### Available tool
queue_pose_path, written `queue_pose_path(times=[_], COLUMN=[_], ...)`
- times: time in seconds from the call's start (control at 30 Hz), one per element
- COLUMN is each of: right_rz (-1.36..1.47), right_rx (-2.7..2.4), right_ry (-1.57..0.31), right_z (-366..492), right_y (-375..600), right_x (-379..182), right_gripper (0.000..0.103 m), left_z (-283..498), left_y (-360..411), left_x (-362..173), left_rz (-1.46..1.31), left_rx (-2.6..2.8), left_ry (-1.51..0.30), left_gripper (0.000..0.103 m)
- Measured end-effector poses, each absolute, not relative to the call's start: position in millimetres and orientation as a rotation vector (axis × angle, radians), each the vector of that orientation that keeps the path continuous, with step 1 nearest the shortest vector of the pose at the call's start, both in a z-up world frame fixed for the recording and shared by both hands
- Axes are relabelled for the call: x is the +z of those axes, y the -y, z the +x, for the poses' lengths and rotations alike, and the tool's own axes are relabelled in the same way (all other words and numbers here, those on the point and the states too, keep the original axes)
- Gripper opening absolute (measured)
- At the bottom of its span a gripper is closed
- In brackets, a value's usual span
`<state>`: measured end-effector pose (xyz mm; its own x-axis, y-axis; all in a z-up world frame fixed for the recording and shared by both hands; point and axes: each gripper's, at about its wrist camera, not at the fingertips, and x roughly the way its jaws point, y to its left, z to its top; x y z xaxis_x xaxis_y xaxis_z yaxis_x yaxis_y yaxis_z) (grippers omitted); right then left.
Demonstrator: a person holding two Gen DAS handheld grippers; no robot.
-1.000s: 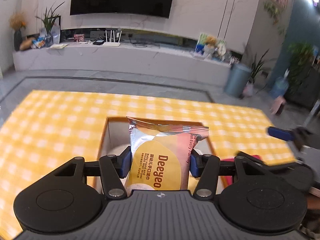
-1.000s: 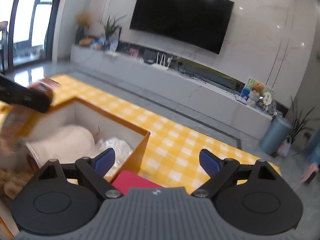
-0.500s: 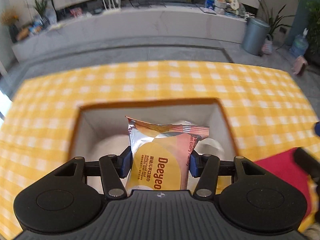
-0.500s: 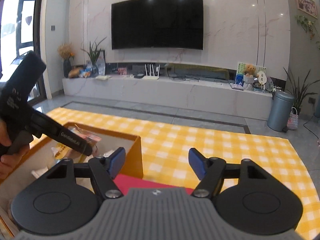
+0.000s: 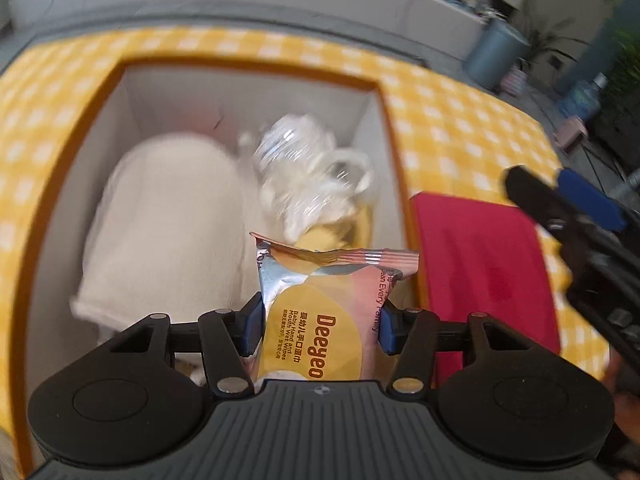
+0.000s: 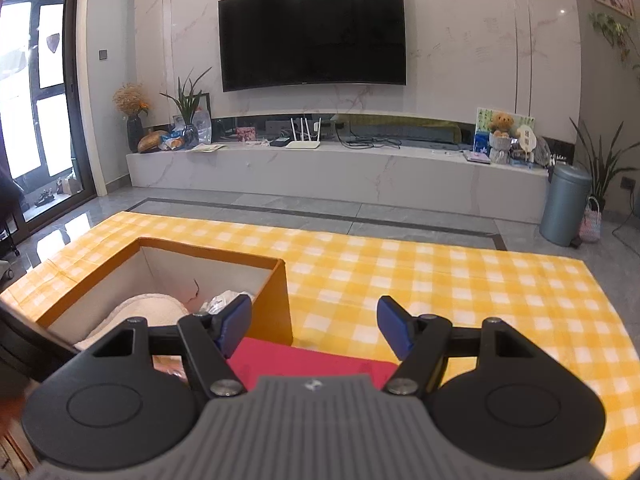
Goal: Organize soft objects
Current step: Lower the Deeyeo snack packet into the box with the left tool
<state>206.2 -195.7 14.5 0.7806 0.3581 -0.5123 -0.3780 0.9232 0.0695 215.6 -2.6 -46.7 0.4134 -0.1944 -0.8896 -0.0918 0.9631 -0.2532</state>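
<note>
My left gripper (image 5: 320,332) is shut on a yellow and pink Deegeo wet-wipes pack (image 5: 324,316) and holds it low over the open box (image 5: 384,128), inside its near right part. The box holds a rolled white towel (image 5: 168,220) on the left and a crinkled clear plastic bag (image 5: 312,176) at the back right. A red cloth (image 5: 480,264) lies on the table just right of the box. My right gripper (image 6: 314,326) is open and empty above the red cloth (image 6: 312,360), beside the box (image 6: 276,292).
The table is covered by a yellow checked cloth (image 6: 440,280). Beyond it stand a TV wall, a white media bench (image 6: 340,172) and a grey bin (image 6: 564,204). The right gripper also shows at the right edge of the left wrist view (image 5: 576,216).
My left gripper has tilted down and lowered the wipes pack into the box. My right gripper has shifted slightly and stays open over the red cloth.
</note>
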Motion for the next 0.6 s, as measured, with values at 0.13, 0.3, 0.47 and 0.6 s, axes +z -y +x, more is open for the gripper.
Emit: queue_pose_path(times=[0.13,0.3,0.47,0.6], right_rz=[-0.063,-0.059,-0.069,-0.062], right_rx=[0.414,0.411,0.422,0.419], right_ry=[-0.538,-0.553,-0.561,-0.560], right_z=[203,205,207,206], right_y=[193,194,194,194], right_x=[15,11,11,14], right_gripper=[0.069,0.069,0.069,0.069], left_z=[214,212,198,172], left_y=[3,1,10,5], left_x=[-59,-60,-43,-5], left_rz=[-0.286,-0.265,-0.176,-0.151], left_rx=[-0.063,-0.073,-0.101,-0.094], left_ry=[-1.182,-1.180,-1.097,-0.939], left_gripper=[0.062,0.068,0.083,0.089])
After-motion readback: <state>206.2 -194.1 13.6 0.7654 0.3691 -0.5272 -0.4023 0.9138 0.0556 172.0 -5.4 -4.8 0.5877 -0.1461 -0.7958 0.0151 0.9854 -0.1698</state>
